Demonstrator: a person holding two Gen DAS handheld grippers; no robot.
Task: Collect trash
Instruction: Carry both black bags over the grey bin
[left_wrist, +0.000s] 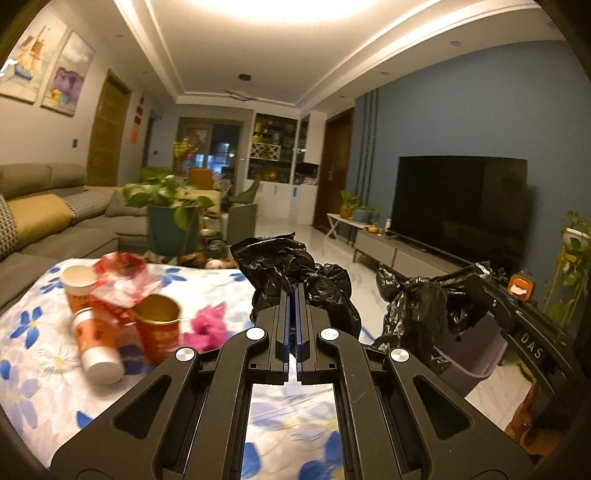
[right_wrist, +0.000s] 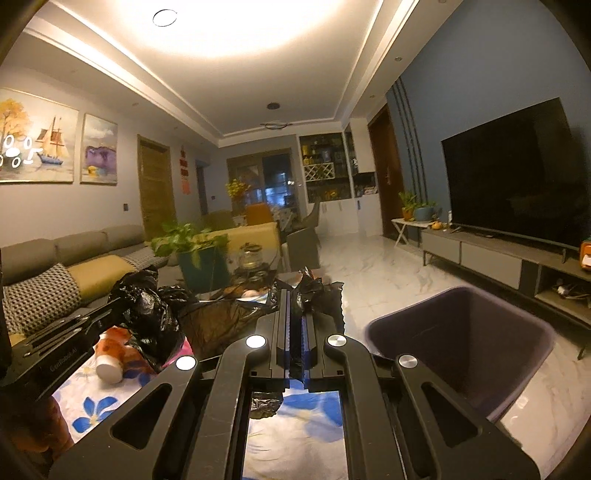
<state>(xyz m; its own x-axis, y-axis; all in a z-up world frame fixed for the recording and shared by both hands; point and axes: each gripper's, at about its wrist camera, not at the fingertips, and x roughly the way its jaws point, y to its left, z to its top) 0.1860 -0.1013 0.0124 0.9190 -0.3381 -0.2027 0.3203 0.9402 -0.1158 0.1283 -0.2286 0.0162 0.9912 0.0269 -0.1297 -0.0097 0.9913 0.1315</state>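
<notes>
**Both claws pinching a black trash bag above the flowered table**

From the left wrist we see our left gripper (left_wrist: 295, 291) with its blue-lined jaws pressed narrow on a bunch of the black trash bag (left_wrist: 295, 266), the crinkled, glossy plastic bulging out to both sides of the fingertips. To the right, a second bunch of the same film hangs from the right gripper (left_wrist: 476, 280), whose black bar crosses the frame edge. Left of our claw, on the table (left_wrist: 33, 369) with its white cloth printed in blue flowers, lies the trash: an upright paper cup (left_wrist: 78, 286), a tipped orange-and-white cup (left_wrist: 96, 349), a red cup with a gold interior (left_wrist: 159, 325), a crumpled red-and-white wrapper (left_wrist: 123, 278) and a pink scrap (left_wrist: 208, 326). All are blurred.

From the right wrist we see the right gripper (right_wrist: 295, 295) likewise closed tight on thin black plastic, a ragged edge poking above the tips and a torn flap hanging below the jaws. The bag's translucent sheet stretches leftwards to the left gripper (right_wrist: 110, 314), where it bunches thickly. Beneath that bunch lies the tipped cup (right_wrist: 110, 356). Just right of our claw stands a smooth, dark purple bin (right_wrist: 517, 369), square-mouthed with rounded corners, on pale marble floor (right_wrist: 388, 266).
</notes>
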